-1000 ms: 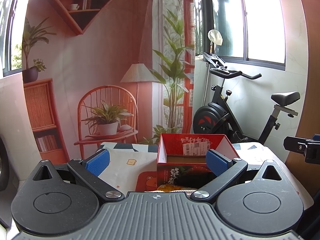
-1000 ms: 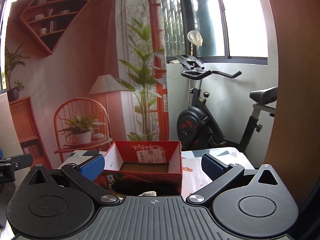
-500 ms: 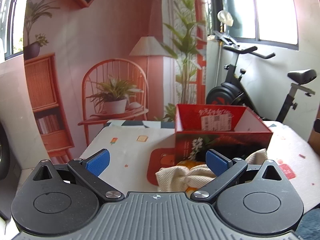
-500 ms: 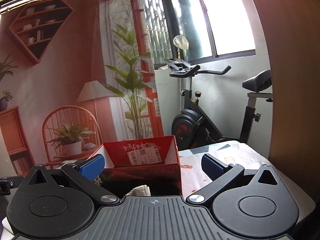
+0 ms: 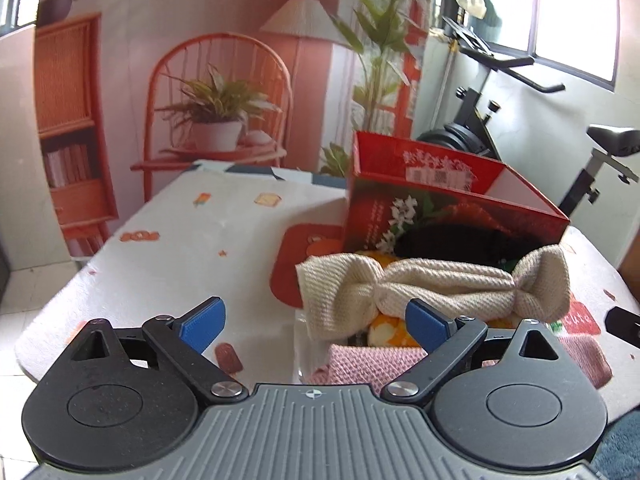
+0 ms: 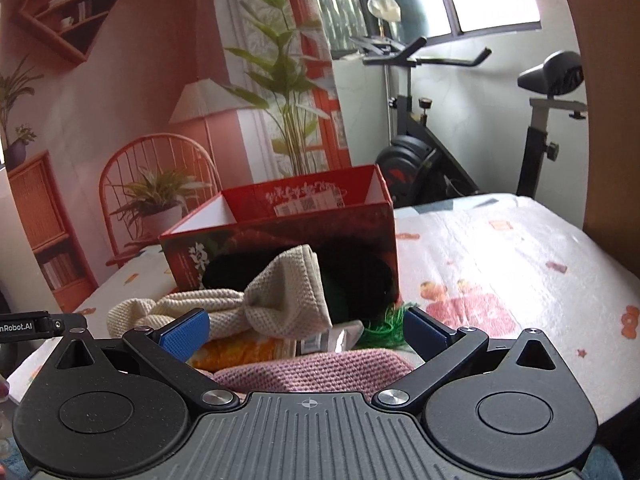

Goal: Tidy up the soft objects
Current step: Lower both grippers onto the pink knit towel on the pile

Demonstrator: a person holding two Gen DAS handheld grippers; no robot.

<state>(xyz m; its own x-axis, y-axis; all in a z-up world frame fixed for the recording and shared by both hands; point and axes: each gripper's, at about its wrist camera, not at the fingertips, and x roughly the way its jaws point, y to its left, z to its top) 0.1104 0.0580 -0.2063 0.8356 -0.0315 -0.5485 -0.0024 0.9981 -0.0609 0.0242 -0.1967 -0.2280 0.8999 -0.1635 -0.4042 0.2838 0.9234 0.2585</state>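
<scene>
A pile of soft things lies on the table in front of an open red box point(image 5: 452, 208) point(image 6: 288, 216). On top is a cream knitted bow point(image 5: 432, 292) point(image 6: 256, 308). Under it are an orange-yellow item point(image 5: 384, 326) point(image 6: 240, 350), a pink knitted piece point(image 5: 376, 364) point(image 6: 316, 372), a black soft item point(image 5: 452, 244) point(image 6: 352, 280) and green fringe point(image 6: 384, 326). My left gripper point(image 5: 316, 326) is open and empty, just before the pile's left end. My right gripper point(image 6: 306, 330) is open and empty, over the pink piece.
The table point(image 5: 180, 248) point(image 6: 512, 264) has a white patterned cloth and a red mat point(image 5: 304, 264) under the box. An exercise bike point(image 6: 440, 128) stands behind the table at the right. A printed backdrop point(image 5: 200, 60) hangs behind.
Both grippers have tilted down and come closer to the table. The pile of soft things now shows in full in both views. Both grippers stay open.
</scene>
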